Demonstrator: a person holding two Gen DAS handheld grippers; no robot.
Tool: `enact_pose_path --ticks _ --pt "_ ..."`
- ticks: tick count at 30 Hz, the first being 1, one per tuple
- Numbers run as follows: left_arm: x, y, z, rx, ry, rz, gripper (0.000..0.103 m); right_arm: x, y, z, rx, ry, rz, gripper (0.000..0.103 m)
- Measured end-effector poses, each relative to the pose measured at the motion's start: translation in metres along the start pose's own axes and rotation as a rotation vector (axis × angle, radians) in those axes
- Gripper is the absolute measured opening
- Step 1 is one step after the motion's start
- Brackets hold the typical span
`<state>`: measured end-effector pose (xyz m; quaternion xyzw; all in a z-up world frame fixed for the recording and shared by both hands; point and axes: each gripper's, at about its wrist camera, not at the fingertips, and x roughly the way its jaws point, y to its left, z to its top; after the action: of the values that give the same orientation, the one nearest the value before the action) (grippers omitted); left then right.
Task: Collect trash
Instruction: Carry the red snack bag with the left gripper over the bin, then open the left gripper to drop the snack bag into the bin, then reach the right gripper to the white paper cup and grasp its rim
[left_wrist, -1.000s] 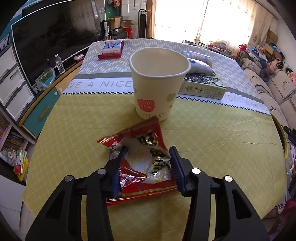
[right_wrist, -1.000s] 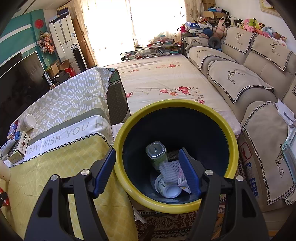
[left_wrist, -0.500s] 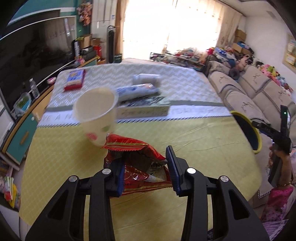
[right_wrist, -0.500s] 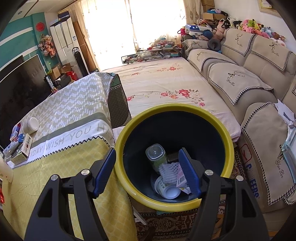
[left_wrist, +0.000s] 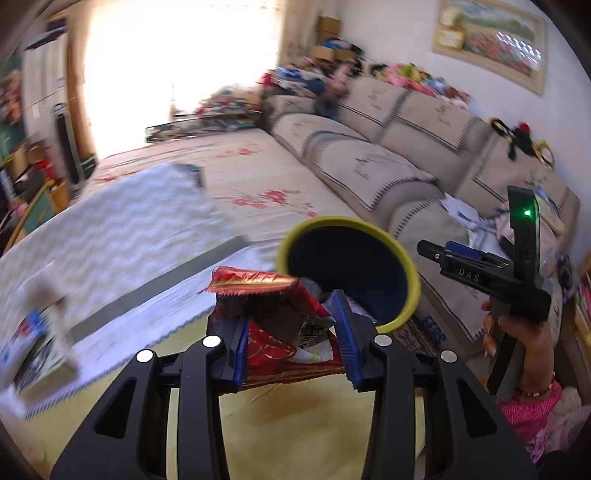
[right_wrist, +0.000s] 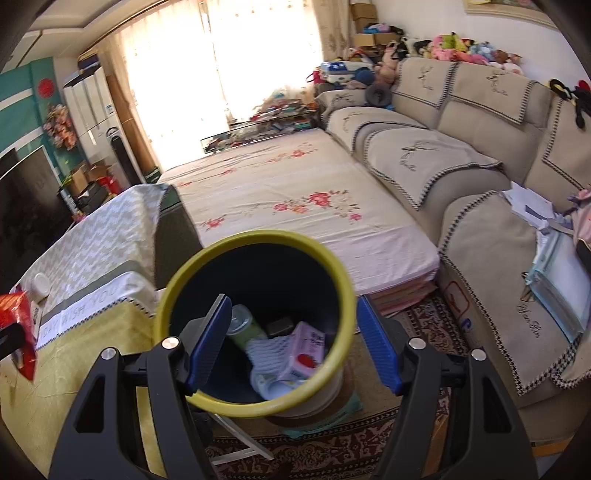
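Note:
My left gripper (left_wrist: 291, 334) is shut on a red snack wrapper (left_wrist: 275, 310) and holds it above the yellow tablecloth, just short of the yellow-rimmed dark bin (left_wrist: 351, 269). In the right wrist view the wrapper (right_wrist: 14, 325) shows at the far left edge. My right gripper (right_wrist: 291, 343) is open and empty, held over the bin (right_wrist: 255, 321), which holds a bottle (right_wrist: 243, 325), a pink pack (right_wrist: 306, 347) and other trash. The right gripper's body (left_wrist: 491, 269) also shows in the left wrist view, to the right of the bin.
The table with the yellow cloth (right_wrist: 74, 365) stands left of the bin; a box (left_wrist: 40, 354) lies on it. A beige sofa (right_wrist: 480, 192) runs along the right. A floral-covered low bed (right_wrist: 295, 206) lies behind the bin. A patterned rug (right_wrist: 332, 443) covers the floor.
My left gripper has lifted the wrapper off the table and swung right, from the paper cup towards the bin. My right gripper has backed slightly away from the bin, staying open.

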<state>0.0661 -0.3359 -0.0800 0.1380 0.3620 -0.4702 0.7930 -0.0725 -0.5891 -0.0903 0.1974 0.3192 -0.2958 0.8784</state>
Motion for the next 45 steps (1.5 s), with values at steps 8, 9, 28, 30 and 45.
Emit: enact_pose_path --ticks 8,9,28,30,45 --pt "0.114 -0.056 0.053 0.055 0.102 -0.093 0.050 -0.003 -0.052 -0.002 0.075 -0.009 -0.057 0.066" --pt "0.126 -0.058 0.056 0.053 0.106 -0.093 0.053 -0.002 -0.058 -0.002 0.080 -0.006 -0.059 0.066" --pt "0.001 -0.022 0.007 -0.005 -0.115 0.030 0.092 0.018 -0.014 -0.010 0.000 0.047 0.033 0.067" --pt "-0.034 -0.008 -0.011 -0.027 -0.156 0.078 0.093 0.019 0.011 -0.011 -0.052 0.054 0.072 0.067" --pt "-0.232 0.130 -0.156 -0.338 -0.317 0.470 0.096 -0.015 0.247 -0.047 -0.484 0.111 0.464 0.067"
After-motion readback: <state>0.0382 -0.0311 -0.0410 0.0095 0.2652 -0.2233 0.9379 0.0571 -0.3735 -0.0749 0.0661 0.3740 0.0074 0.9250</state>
